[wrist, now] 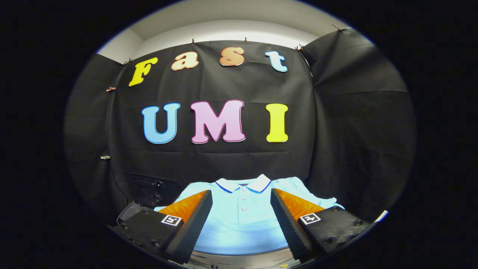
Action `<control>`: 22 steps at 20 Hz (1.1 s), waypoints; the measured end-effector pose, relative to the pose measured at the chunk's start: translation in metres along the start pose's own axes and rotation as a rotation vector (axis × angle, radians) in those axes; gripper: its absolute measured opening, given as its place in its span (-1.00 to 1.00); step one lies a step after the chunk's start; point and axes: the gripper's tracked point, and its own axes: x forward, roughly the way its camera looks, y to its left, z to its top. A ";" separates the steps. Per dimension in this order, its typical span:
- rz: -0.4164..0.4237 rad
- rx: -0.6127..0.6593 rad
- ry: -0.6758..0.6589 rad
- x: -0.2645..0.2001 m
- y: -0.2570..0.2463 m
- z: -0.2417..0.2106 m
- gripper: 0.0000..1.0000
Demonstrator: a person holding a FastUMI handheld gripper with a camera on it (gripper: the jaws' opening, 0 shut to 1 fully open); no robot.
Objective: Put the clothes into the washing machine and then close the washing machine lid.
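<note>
A light blue polo shirt [242, 220] with a white collar and a short button placket lies spread flat just ahead of my fingers, collar pointing away toward the booth's wall. My gripper [241, 200] hovers over the shirt's lower half with its two fingers wide apart and nothing between them. The shirt's body shows in the gap between the fingers, and its sleeves run out behind each finger. To the left of the shirt, beyond my left finger, a dark boxy shape with a pale rim [147, 194] stands against the wall; I cannot tell what it is.
The black cloth wall rises close behind the shirt and wraps round on both sides. A pale strip of the supporting surface [239, 257] shows under the shirt's hem, near my fingers.
</note>
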 end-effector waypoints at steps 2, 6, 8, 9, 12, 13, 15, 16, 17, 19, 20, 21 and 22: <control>-0.032 -0.011 0.065 0.021 -0.008 -0.009 0.97; -0.005 -0.020 0.216 0.055 -0.001 -0.035 0.98; 0.014 0.011 0.262 0.069 0.008 -0.043 0.98; 0.016 0.017 0.282 0.073 0.010 -0.048 0.98; -0.018 -0.008 0.355 0.079 0.003 -0.064 0.98; -0.030 -0.027 0.372 0.082 -0.001 -0.068 0.98; -0.038 -0.032 0.410 0.084 -0.004 -0.074 0.99; -0.032 -0.014 0.426 0.086 -0.001 -0.076 0.99; -0.028 -0.003 0.441 0.087 0.001 -0.079 0.98; -0.035 -0.019 0.483 0.087 0.000 -0.089 0.96; -0.041 -0.032 0.496 0.089 0.000 -0.091 0.96; -0.048 -0.044 0.514 0.090 -0.002 -0.093 0.96; -0.062 -0.055 0.543 0.089 -0.004 -0.099 0.96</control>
